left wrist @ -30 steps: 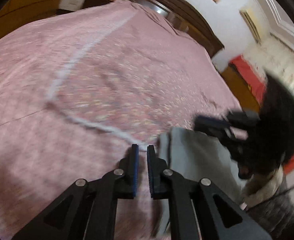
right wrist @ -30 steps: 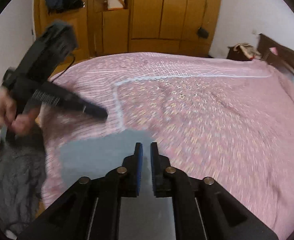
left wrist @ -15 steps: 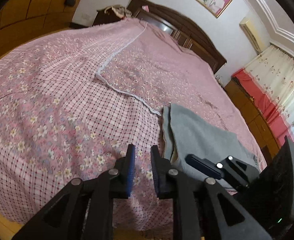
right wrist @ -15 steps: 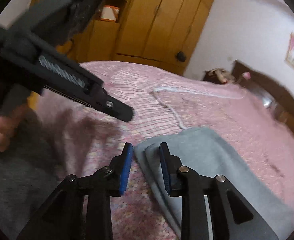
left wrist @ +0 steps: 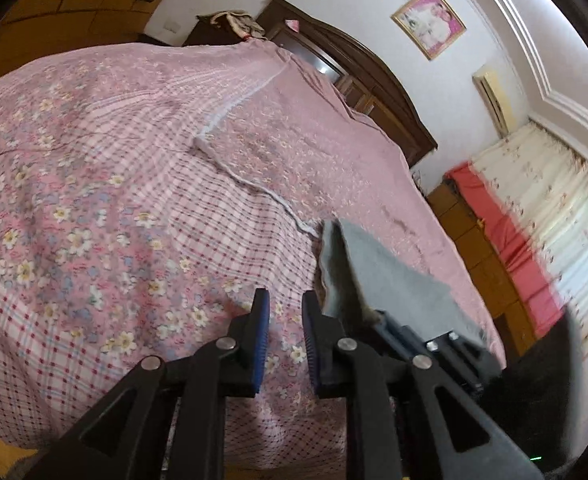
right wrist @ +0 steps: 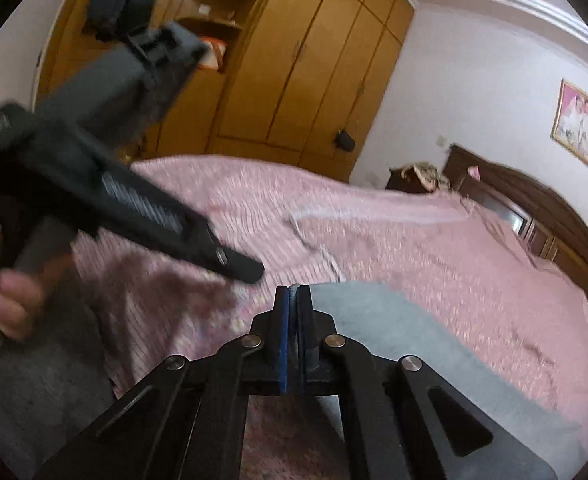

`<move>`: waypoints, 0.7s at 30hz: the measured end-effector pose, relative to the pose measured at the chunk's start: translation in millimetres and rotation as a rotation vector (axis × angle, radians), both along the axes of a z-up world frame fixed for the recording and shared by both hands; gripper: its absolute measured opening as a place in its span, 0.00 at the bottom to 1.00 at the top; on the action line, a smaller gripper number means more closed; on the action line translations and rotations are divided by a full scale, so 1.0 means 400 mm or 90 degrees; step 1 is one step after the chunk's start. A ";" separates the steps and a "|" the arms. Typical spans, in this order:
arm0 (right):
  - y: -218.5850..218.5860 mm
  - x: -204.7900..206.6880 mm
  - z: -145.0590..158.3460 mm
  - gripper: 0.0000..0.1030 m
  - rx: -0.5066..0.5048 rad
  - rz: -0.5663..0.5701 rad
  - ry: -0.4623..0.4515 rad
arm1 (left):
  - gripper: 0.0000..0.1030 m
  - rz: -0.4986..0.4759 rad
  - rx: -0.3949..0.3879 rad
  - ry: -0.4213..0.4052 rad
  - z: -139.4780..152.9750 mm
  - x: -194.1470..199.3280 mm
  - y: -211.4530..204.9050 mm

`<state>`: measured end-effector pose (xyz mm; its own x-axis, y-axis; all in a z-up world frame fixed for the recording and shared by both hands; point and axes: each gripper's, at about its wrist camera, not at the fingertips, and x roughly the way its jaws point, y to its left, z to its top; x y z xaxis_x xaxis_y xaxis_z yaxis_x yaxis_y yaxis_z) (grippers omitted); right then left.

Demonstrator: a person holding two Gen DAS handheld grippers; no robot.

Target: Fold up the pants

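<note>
Pinching the near corner of the grey pants, the right gripper had its fingers closed on soft, fleecy cloth. The left gripper hung open just beside that corner. The pants lay flat, layered, on the pink floral bedspread; the next fold probably needed both corners lifted evenly.

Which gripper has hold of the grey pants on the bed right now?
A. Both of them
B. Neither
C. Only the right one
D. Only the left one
C: in its own view the right gripper is closed on the pants' near edge, with grey cloth pinched between its blue pads, while the left gripper is open over the bedspread, beside the pants and holding nothing.
</note>
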<state>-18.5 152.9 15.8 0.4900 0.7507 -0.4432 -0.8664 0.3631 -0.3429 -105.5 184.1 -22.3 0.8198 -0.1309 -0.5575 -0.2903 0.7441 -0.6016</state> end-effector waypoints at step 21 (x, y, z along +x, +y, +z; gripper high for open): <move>0.032 0.330 0.095 0.36 -0.091 0.232 0.241 | 0.19 -0.007 -0.011 -0.063 0.037 -0.022 -0.008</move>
<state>113.5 165.8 53.7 -0.0048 0.7615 -0.6482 -0.9999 -0.0120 -0.0068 -114.1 180.9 -7.6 0.8690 -0.1493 -0.4718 -0.2206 0.7366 -0.6394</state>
